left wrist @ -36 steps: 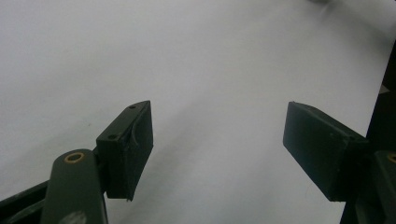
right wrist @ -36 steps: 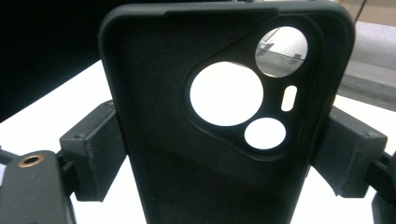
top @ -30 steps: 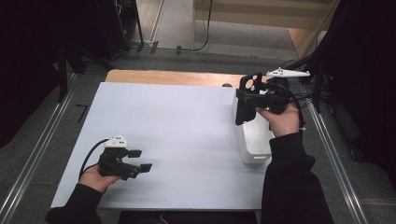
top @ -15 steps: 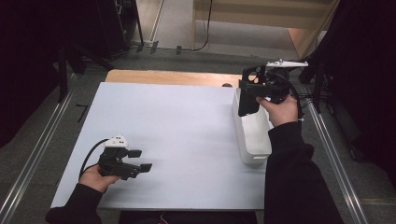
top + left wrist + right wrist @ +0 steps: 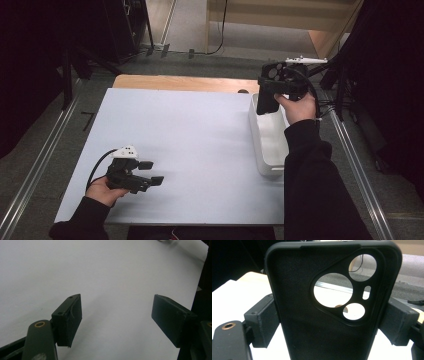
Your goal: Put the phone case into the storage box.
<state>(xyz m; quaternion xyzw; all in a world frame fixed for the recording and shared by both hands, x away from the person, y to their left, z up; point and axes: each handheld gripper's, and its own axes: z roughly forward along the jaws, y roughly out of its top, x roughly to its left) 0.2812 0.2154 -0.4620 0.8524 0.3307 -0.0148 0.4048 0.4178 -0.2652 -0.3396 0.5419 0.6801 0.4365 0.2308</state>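
While the right gripper (image 5: 272, 92) clamps a black phone case (image 5: 332, 305) by its two long edges, the case hangs upright at upper right of the high view, above the far end of the white tray (image 5: 265, 150). Judgement: keep the squeeze steady and the case vertical; soft walls could buckle or twist out. Left gripper (image 5: 152, 172) rests at lower left on the white table (image 5: 200, 135), jaws wide apart, nothing between them. Tray wall sits directly beneath the case; the wooden strip (image 5: 185, 82) lies behind. Path toward frame centre looks unobstructed.
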